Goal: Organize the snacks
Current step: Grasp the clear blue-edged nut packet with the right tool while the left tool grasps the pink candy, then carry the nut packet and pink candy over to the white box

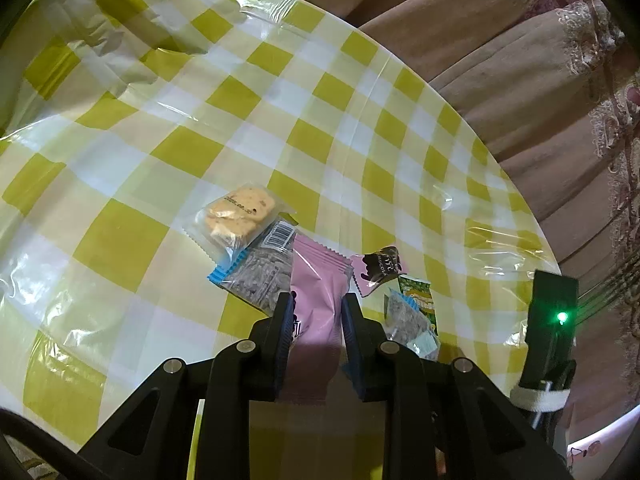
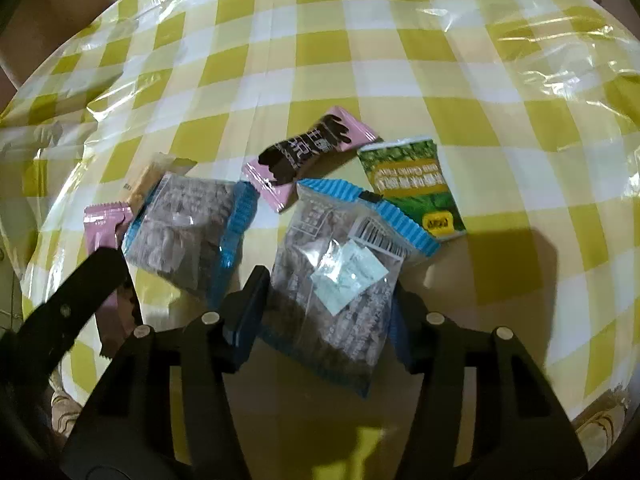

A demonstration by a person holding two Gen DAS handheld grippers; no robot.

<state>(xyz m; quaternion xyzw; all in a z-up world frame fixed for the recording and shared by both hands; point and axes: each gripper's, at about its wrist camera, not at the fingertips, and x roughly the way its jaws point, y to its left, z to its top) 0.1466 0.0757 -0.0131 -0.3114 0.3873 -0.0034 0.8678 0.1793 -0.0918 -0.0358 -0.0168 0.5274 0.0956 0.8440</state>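
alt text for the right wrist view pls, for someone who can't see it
The right claw straddles a clear blue-edged snack bag on a yellow checked tablecloth. Beyond lie a green packet, a pink-and-brown bar and a second blue-edged bag.

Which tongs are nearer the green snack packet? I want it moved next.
Right. The right tongs straddle a clear blue-edged packet touching the green snack packet; the left tongs grip a pink packet farther away.
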